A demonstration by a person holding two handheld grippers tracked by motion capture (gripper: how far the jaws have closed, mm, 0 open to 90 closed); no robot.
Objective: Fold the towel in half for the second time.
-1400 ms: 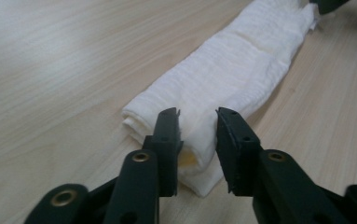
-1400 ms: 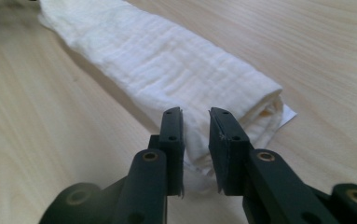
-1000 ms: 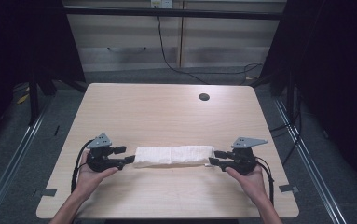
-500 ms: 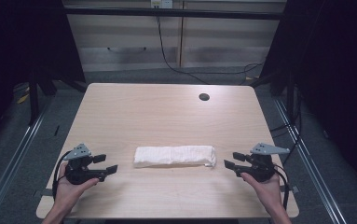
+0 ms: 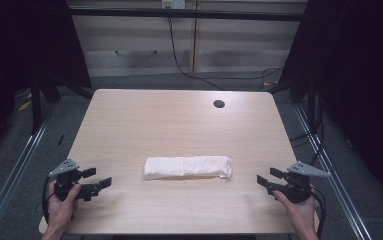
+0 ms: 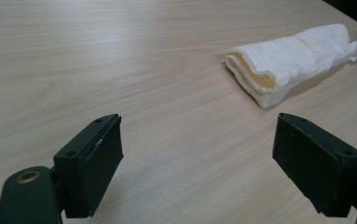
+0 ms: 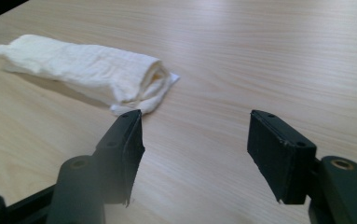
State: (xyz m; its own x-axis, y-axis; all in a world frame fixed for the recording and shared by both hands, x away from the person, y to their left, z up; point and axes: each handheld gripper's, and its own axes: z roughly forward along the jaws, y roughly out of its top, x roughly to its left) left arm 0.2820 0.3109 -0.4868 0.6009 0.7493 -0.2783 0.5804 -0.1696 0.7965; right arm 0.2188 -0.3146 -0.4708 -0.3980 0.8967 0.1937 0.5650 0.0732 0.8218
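Note:
A white cloth, folded into a long roll, lies on the wooden table toward its front middle. My left gripper is near the front left corner, well clear of the cloth's left end. Its jaws have just been opening and stand wide with nothing between them. My right gripper is near the front right edge, apart from the cloth's right end. Its jaws have likewise just been opening and hold nothing.
A round cable hole sits in the table's far right part. Metal rails run along the floor on both sides. Cables hang behind the table's far edge.
Both grippers were at the ends of the cloth a second ago. They have let go, opened wider and drawn outward to the table's front corners. The cloth stays where it lay.

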